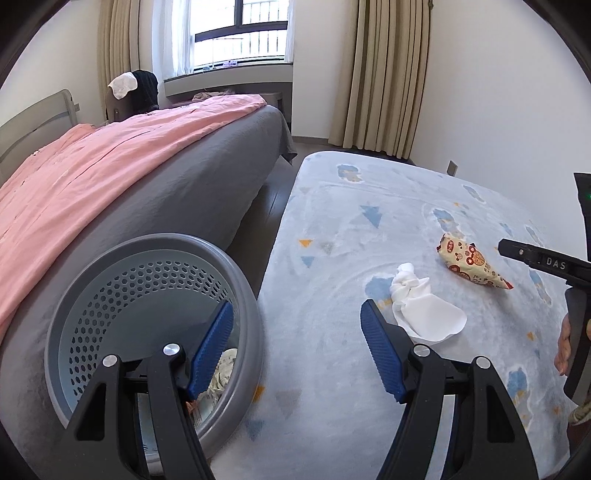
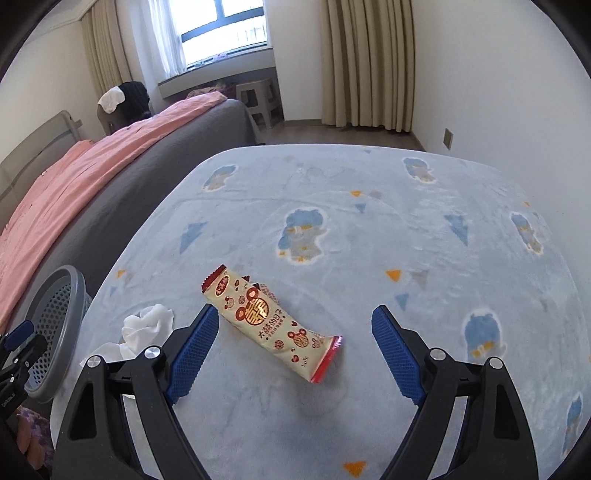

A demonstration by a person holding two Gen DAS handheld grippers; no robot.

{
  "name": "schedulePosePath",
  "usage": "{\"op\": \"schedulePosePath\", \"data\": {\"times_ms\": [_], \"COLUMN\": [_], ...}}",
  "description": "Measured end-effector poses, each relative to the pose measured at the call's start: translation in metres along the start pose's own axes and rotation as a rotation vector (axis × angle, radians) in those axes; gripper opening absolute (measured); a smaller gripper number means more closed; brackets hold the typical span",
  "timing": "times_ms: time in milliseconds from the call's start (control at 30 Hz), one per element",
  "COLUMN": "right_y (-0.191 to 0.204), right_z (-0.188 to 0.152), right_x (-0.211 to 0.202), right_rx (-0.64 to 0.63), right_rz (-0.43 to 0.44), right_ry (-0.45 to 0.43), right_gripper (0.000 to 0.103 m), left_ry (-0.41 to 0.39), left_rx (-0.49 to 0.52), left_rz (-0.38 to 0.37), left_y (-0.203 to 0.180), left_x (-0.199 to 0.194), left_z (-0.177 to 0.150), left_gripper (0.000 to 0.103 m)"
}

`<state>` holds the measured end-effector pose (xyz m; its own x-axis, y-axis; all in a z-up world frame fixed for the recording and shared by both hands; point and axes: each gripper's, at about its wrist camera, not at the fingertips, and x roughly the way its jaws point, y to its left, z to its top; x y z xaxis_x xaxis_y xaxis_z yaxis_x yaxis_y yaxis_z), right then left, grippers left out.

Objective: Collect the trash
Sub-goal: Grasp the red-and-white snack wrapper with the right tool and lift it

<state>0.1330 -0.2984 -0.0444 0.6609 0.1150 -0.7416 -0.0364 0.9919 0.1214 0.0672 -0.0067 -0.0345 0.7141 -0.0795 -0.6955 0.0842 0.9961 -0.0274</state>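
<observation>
A cream and red snack wrapper (image 2: 271,325) lies on the pale blue rug (image 2: 369,240), between the open blue pads of my right gripper (image 2: 295,314) and a little beyond them. A crumpled white tissue (image 2: 147,328) lies to its left. In the left wrist view the tissue (image 1: 424,314) sits just right of my open left gripper (image 1: 297,314), with the wrapper (image 1: 471,262) farther right. The grey perforated basket (image 1: 155,295) stands by the left finger (image 1: 214,347), with some trash inside it. The right gripper's tip (image 1: 535,258) shows at the right edge.
A bed (image 1: 184,184) with a pink cover (image 1: 92,173) runs along the left, close behind the basket (image 2: 55,325). Beige curtains (image 2: 365,62), a window (image 2: 221,26) and a small stool (image 2: 258,99) stand at the far wall. A hand (image 1: 565,343) shows at the right.
</observation>
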Motion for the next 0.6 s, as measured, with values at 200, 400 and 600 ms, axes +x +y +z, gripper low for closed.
{"op": "schedulePosePath", "data": {"times_ms": [200,400,600], "right_y": [0.021,0.025,0.032], "right_z": [-0.002,-0.002,-0.006], "right_x": [0.029,0.050,0.061], "right_rx": [-0.108,-0.140,-0.170], "right_rz": [0.025,0.007,-0.017], "right_ry": [0.059,0.103,0.131], "right_gripper": [0.083,0.083,0.066], "left_ry": [0.010,0.018,0.036], "left_rx": [0.001,0.004,0.013], "left_rz": [-0.005,-0.009,-0.013], "left_y": [0.000,0.001,-0.001], "left_x": [0.002,0.004,0.008], "left_z": [-0.002,-0.003,-0.005], "left_gripper": [0.068,0.068,0.068]}}
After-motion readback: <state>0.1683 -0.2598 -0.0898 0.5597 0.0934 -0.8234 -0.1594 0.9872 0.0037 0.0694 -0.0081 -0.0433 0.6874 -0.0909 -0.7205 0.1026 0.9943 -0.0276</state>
